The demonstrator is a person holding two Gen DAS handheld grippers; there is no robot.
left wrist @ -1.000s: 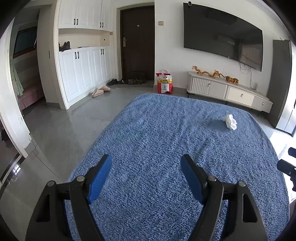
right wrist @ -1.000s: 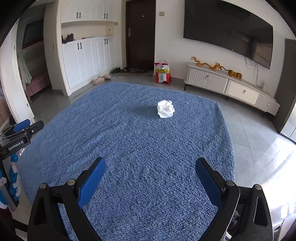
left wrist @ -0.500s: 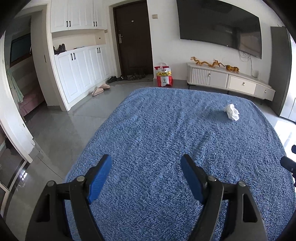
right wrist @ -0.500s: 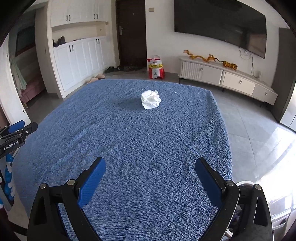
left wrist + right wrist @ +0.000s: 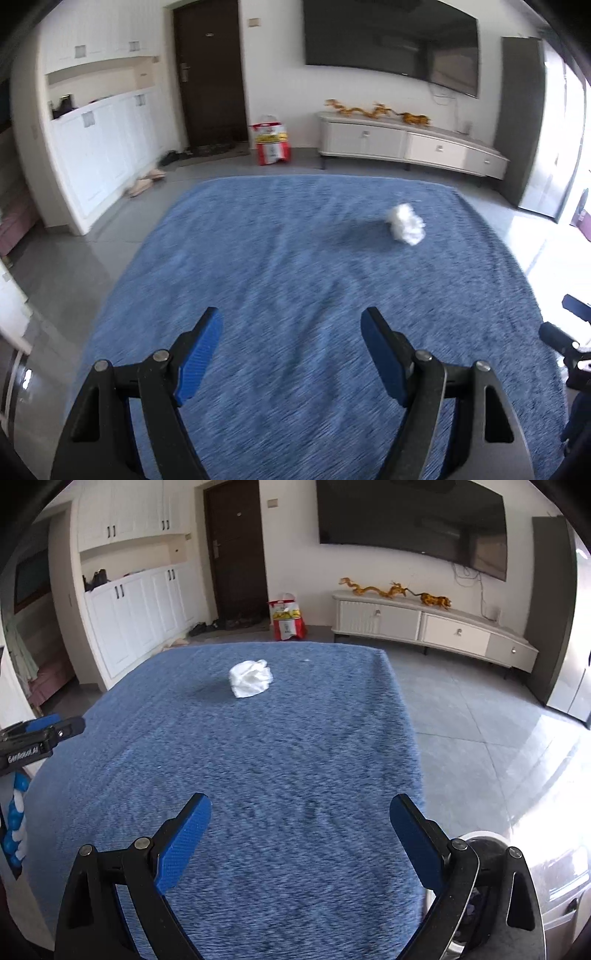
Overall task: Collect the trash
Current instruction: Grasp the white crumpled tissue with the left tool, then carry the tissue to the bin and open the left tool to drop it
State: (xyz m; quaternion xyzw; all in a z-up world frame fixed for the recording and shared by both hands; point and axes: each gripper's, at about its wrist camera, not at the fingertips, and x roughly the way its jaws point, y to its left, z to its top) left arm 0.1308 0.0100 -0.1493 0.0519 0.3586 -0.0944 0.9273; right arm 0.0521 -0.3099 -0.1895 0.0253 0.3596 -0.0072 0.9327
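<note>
Tissue wad (image 5: 250,678) sits upper centre on blue cloth (image 5: 258,775); both tongs, left (image 5: 291,334) and right (image 5: 300,818), spread empty, presumably readied for grabbing.

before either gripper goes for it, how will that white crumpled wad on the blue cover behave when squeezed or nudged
The white wad looks like loosely crumpled tissue, so it will probably compress and weigh very little. Its lumpy shape and the fuzzy blue cover suggest it would scoot or tumble, not roll.

Crumpled white tissue wad (image 5: 250,678) — loose on blue cloth (image 5: 258,775) — far side
</note>
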